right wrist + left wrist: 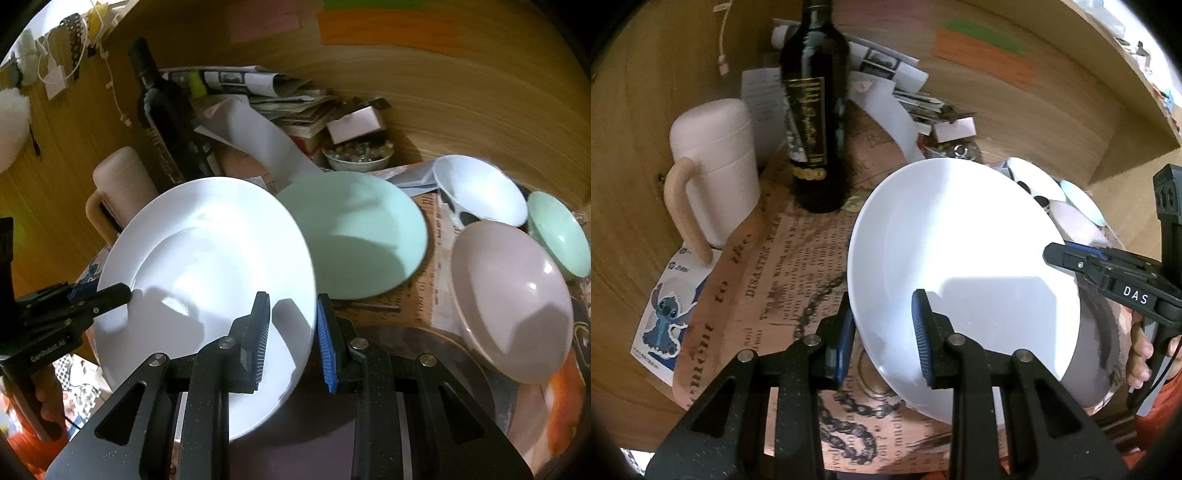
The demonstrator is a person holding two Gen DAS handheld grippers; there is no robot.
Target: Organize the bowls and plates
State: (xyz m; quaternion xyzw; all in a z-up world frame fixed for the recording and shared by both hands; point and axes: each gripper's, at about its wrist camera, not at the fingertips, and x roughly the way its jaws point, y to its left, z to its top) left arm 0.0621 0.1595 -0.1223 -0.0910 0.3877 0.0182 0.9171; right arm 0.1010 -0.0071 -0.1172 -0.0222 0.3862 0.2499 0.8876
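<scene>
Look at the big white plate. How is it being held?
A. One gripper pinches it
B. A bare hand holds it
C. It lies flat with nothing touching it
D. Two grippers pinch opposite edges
D: the left gripper clamps one edge of the white plate while the right gripper clamps the opposite edge, and the plate is tilted above the table.

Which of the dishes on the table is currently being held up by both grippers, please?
The large white plate: the left gripper and right gripper each clamp its rim, tilting it. The mint plate, pink bowl and white bowl sit untouched.
</scene>
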